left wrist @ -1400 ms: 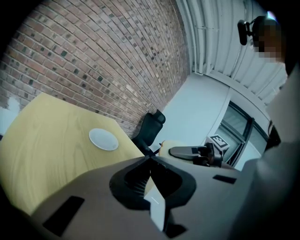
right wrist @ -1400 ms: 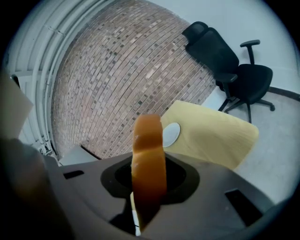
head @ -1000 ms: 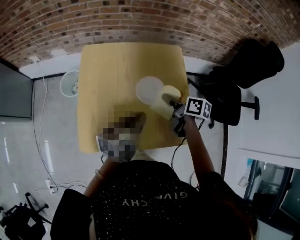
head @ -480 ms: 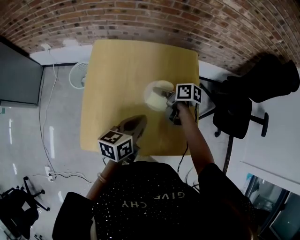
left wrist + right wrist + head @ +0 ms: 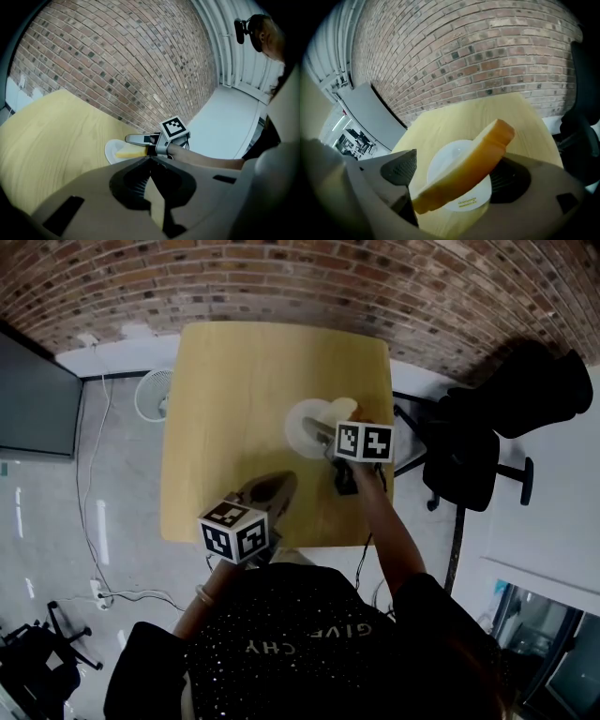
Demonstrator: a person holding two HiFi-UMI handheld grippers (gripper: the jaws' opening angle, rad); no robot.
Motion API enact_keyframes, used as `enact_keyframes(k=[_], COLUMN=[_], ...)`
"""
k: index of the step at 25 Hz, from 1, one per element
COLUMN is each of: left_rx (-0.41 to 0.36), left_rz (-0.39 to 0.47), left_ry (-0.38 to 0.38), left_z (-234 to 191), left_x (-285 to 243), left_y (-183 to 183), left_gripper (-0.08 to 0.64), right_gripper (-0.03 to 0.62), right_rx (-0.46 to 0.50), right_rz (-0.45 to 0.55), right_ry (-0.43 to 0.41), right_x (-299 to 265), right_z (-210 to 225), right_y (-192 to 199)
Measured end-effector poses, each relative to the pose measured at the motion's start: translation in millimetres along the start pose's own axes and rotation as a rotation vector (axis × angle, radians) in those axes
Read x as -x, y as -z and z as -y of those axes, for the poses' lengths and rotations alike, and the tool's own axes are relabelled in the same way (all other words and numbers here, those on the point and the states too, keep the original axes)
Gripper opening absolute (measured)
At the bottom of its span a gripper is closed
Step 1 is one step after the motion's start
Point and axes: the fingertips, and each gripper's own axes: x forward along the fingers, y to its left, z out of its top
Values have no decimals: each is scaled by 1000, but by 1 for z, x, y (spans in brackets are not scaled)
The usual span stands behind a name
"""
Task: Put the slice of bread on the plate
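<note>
A slice of bread (image 5: 465, 165) with a golden crust hangs tilted between the jaws of my right gripper (image 5: 457, 177), directly over the white plate (image 5: 442, 158). Those jaws are opening: the left pad stands clear of the slice, which leans on the right jaw. In the head view the right gripper (image 5: 323, 433) reaches over the plate (image 5: 300, 423) near the table's right edge, with the bread's end (image 5: 343, 407) showing past it. From the left gripper view the bread (image 5: 128, 152) lies low over the plate (image 5: 111, 150). My left gripper (image 5: 280, 483) is shut and empty, near the table's front edge.
The light wooden table (image 5: 234, 371) stands before a brick wall. A black office chair (image 5: 506, 409) is close to its right side, and a small white fan (image 5: 150, 395) sits on the floor to the left. A dark screen (image 5: 33, 395) lies further left.
My right gripper carried the bread leftward and down over the plate, rolled its wrist, and its jaws have spread apart. The left gripper has stayed where it was.
</note>
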Motion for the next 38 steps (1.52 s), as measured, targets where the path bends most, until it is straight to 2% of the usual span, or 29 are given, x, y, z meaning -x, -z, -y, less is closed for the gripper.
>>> enact_keyframes(k=[2,3,5,7,8,9,10,11,13,15,16,22,23,24,25,28,29,30,32,33,38], left_rx=[-1,-2,-2,-1,2,6,10,12,12,9,7,-8,-22,-45,-77,-219,-281,-344,-428,-437,-402], left_rz=[0,1,3,4,4,4,4,5,6,5,3,-13,-13,-14,-11,24,38,49,51,41,-9], left_ry=[-1,-2,-1,0,-3,-6,-8,-9,-5,3,9,23,28,33,36,13,-1,-11,-9,-3,10], left_z=[0,-1,0,0,0,-1,-2,-3,-2,1,2,3,4,7,10,22,28,35,48,52,55], left_x=[2,2,3,4,5,7,8,8,8,7,6,2,0,-2,-3,-6,-8,-10,-14,-16,-21], left_y=[1,1,0,1,2,3,4,5,5,5,6,9,8,6,1,-20,-27,-31,-29,-24,-7], left_gripper=[9,9,9,9,9,9,9,9,9,9,9,9,9,9,9,9,9,9,9,9,9], right_gripper=[197,154,122,104,104,106,277,432,581,581,581,581,581,581,581,574,270,11,9,10,9], right_rx=[10,13,-27,-135,-181,-187,-142,-56,175,354,400,394,387,357,297,-3,-93,-147,-169,-181,-224], right_rz=[18,32,72,97,86,60,31,13,2,-20,-37,-179,-171,-122,-32,303,392,465,541,545,524], right_ry=[76,85,5,-155,-217,-239,-211,-152,-22,65,92,101,114,122,109,-56,-81,-89,-99,-99,8], right_x=[7,10,14,14,11,5,-1,-6,-8,-8,-7,20,29,43,64,139,159,173,186,186,182], right_z=[10,10,-3,-24,-31,-34,-34,-31,-27,-21,-16,3,6,9,6,-25,-33,-42,-59,-65,-68], right_y=[-2,-4,-10,-15,-14,-10,-5,0,8,19,25,85,90,88,79,41,35,33,41,49,70])
